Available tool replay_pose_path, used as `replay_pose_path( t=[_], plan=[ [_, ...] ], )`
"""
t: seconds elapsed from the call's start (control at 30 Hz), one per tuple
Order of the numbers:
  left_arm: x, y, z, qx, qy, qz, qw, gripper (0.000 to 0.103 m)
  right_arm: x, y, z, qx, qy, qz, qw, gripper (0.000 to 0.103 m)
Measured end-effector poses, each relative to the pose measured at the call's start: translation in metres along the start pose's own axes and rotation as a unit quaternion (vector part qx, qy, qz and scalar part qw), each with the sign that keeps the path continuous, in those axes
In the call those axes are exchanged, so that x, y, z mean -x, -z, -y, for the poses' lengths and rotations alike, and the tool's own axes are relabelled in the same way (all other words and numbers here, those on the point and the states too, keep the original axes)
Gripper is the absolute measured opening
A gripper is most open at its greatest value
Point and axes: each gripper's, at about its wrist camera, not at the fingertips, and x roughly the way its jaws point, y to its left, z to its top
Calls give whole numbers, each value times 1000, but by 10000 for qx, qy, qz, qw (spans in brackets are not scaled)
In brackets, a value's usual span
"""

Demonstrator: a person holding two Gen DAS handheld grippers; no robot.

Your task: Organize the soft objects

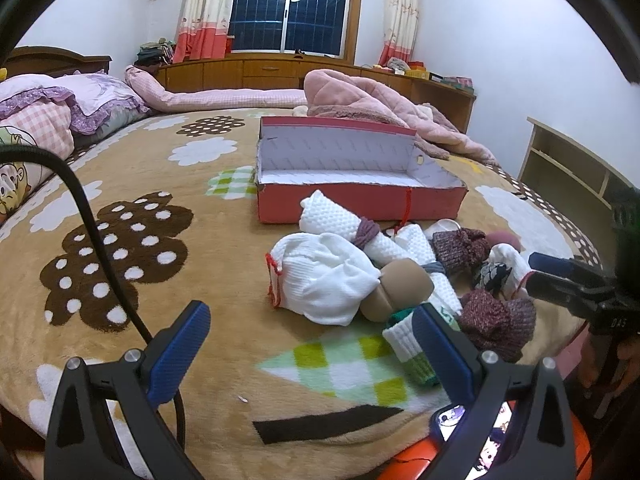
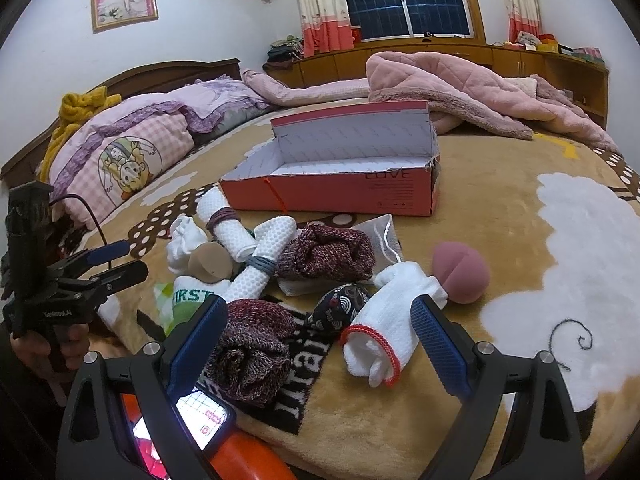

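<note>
A pile of soft things lies on the bed in front of an open red box [image 1: 360, 200], which also shows in the right wrist view [image 2: 344, 196]. The pile holds a white glove with red trim [image 1: 324, 280], rolled white cloths [image 1: 344, 220], a tan pad [image 1: 400, 284], maroon knitted pieces [image 1: 496, 320] and a pink pad [image 2: 460, 276]. My left gripper [image 1: 312, 344] is open and empty, just short of the pile. My right gripper [image 2: 316, 344] is open, its jaws either side of a maroon knit [image 2: 252, 352] and a white red-trimmed glove [image 2: 380, 328].
The brown flower-pattern blanket [image 1: 160, 240] covers the bed. Pillows [image 2: 132, 148] lie at the head and a pink quilt [image 2: 480, 88] is heaped behind the box. A phone [image 2: 204, 420] on an orange object sits at the near edge. Wooden cabinets line the far wall.
</note>
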Motion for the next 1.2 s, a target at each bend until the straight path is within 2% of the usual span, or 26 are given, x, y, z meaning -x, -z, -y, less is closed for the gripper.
replay_pose_path(
  t=[1.2],
  plan=[
    [6, -3, 3, 14, 17, 75, 10000, 103, -3, 1, -1, 3, -27, -34, 10000, 95]
  ],
)
